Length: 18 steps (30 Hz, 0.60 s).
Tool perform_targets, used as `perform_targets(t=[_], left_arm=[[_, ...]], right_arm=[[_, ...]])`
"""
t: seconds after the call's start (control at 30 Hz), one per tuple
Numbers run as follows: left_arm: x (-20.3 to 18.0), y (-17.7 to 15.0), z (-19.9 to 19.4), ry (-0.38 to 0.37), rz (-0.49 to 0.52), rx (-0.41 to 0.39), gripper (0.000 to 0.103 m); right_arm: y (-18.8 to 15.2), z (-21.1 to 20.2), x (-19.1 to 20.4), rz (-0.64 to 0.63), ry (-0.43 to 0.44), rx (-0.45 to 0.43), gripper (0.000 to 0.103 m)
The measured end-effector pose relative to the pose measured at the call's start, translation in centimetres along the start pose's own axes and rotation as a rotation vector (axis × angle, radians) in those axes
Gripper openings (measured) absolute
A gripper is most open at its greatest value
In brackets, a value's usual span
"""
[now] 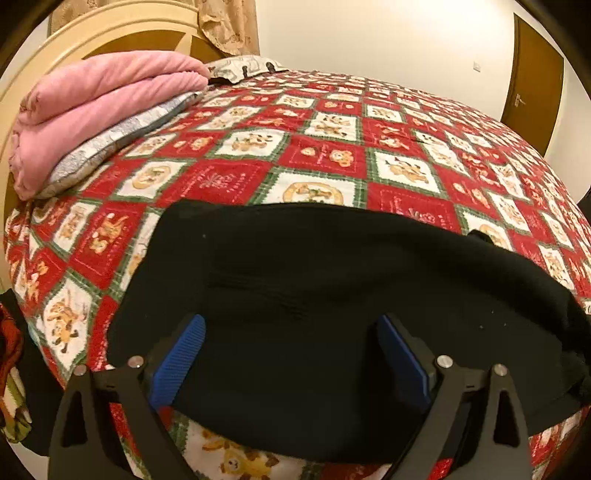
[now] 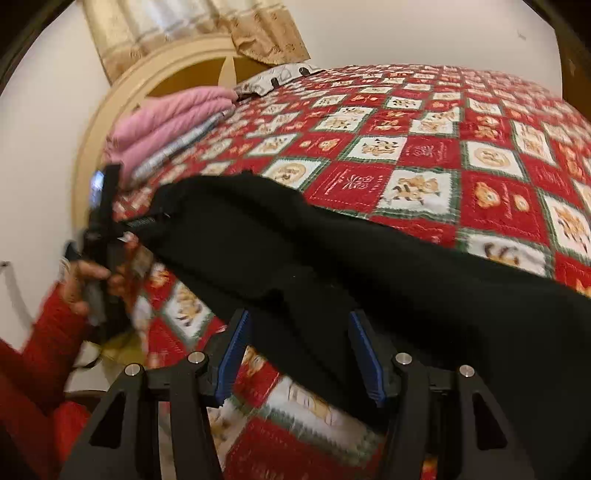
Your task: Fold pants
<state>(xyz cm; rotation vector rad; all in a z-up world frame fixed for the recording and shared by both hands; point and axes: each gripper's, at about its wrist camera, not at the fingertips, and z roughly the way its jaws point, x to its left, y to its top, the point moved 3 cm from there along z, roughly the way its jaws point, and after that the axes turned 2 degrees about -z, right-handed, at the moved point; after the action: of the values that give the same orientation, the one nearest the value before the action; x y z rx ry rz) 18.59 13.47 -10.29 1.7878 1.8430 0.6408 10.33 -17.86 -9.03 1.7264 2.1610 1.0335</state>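
Fingers [image 1: 291,354] of both grippers spread over black pants [image 1: 332,288]; pink blanket [image 1: 99,99] well apart.

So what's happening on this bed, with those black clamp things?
A person in a red sleeve is folding black fabric pants on a bed covered by a red, white and green patchwork quilt, using a two-finger gripper in each hand. Both the left gripper and the right gripper hang open over the pants, gripping nothing. A folded pink blanket sits on a grey pillow near the cream headboard.
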Motion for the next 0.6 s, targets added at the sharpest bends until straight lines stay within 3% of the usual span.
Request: perform_targets(t=[0.03,0.07,0.1,0.2,0.3,0.37,0.43,0.6], left_arm=[[0.3,0.0,-0.4,0.002,-0.010,-0.012,0.097],[0.7,0.1,-0.7,0.004,-0.022,-0.024,0.097],[1.3,0.1,-1.1,0.007,-0.035,-0.034,0.097],[3.1,0.2,-0.9,0.049,-0.059,-0.033,0.097],[5.2,0.1,0.1,0.104,-0.087,-0.015,0.097],[6.5,0.2,1.1,0.110,-0.104,0.000,0.098],[7.1,0.4,1.5,0.067,-0.135,0.008,0.098],[8.0,1.1,1.2,0.113,-0.124,0.003,0.098]], right_arm=[[0.2,0.7,0.4,-0.031,-0.046,-0.001,0.055],[0.4,1.5,0.8,-0.076,-0.090,0.003,0.044],[0.8,2.5,1.2,-0.114,-0.110,0.016,0.024],[0.9,3.3,1.4,-0.105,-0.106,0.045,0.003],[0.5,2.0,1.4,-0.052,0.047,0.062,0.004],[-0.9,1.9,2.1,-0.085,0.066,0.133,0.004],[-2.3,2.1,2.6,-0.079,0.088,0.175,0.004],[-0.4,-0.8,0.4,0.102,0.257,0.085,0.006]])
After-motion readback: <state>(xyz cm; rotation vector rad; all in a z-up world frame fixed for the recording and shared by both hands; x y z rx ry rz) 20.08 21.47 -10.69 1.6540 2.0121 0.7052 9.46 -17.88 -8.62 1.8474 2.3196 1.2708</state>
